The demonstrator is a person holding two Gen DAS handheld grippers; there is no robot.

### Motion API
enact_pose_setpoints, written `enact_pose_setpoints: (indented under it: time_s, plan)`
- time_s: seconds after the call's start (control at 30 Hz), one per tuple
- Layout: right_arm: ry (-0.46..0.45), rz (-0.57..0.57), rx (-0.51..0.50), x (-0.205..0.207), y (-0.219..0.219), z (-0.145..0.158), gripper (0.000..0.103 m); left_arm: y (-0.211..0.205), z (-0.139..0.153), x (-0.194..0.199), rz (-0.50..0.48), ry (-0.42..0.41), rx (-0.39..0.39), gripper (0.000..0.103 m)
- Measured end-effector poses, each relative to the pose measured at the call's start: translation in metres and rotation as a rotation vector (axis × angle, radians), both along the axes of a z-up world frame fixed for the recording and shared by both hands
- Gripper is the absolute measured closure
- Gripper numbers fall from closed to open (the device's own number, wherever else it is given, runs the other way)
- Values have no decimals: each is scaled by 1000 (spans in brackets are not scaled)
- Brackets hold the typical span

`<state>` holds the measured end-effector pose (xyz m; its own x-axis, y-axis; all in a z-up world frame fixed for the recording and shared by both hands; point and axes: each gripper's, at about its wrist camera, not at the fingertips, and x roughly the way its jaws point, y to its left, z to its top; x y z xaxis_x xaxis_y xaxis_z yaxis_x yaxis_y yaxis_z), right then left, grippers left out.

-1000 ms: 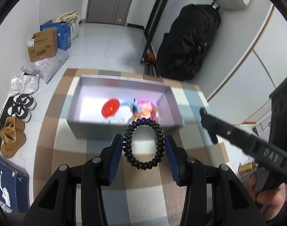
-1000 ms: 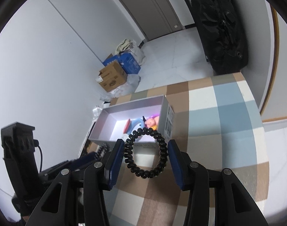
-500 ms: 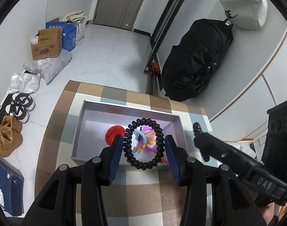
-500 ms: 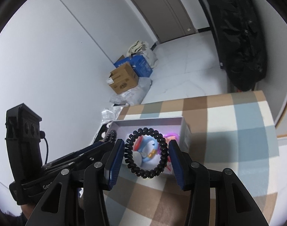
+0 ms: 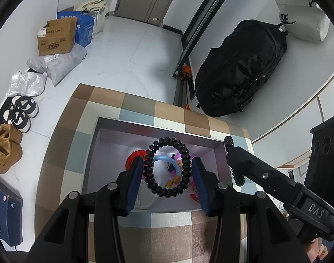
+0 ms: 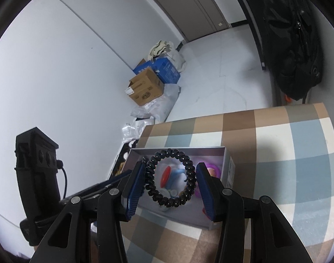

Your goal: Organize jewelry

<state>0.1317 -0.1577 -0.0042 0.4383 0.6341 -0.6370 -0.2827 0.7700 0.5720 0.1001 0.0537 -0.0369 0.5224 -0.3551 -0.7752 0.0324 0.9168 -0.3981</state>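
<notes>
Black coil bracelets, one per gripper: left gripper (image 5: 167,176) pinches a coil bracelet (image 5: 167,167) between its blue pads, right gripper (image 6: 169,180) pinches a second coil bracelet (image 6: 169,178), both hanging over the open grey box (image 5: 158,129) on the checked tablecloth (image 5: 79,144). Step: drop-off. Next, likely: lower inside, spread the pads, clear the toys.

1. My right gripper (image 6: 169,183) holds a black spiral hair tie (image 6: 152,187) upright between its blue pads, pressed at both sides.
2. Behind the tie, an open grey box (image 6: 229,171) sits on a checked tablecloth (image 6: 287,164).
3. Inside I see a red disc (image 6: 166,175) and a purple item (image 6: 213,168).
4. My left gripper (image 6: 114,180) reaches in from the left, its tips hidden.
5. A cardboard box (image 6: 145,87) stands on the floor beyond.
</notes>
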Motion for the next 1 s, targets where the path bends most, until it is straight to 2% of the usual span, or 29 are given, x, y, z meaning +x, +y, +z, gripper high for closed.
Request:
enact_pose_setpoints:
  time_s: [0.2, 0.4, 0.47, 0.57, 0.6, 0.77, 0.93, 1.0]
  plan:
    - [30, -8, -6, 7, 3, -8, 54, 2, -6, 7, 6, 34, -31, 63]
    - [40, -39, 4, 10, -3, -8, 47, 5, -6, 11, 17, 35, -71, 61]
    - [39, -42, 23, 11, -6, -7, 47, 4, -4, 11, 16, 25, -70, 57]
    - [32, -45, 30, 10, -7, -5, 45, 1, -6, 12, 7, 38, -72, 41]
    - [28, -48, 30, 9, -8, -4, 42, 1, -5, 11, 15, 37, -64, 35]
    - [8, -66, 45, 7, -15, 2, 27, 0, 2, 6, 22, -1, -36, 28]
    - [12, -66, 24, 3, -19, 2, 25, 1, 5, 2, 37, -9, -14, 28]
    - [4, -71, 19, -1, -22, 4, 21, 0, 10, -3, 39, -33, 9, 28]
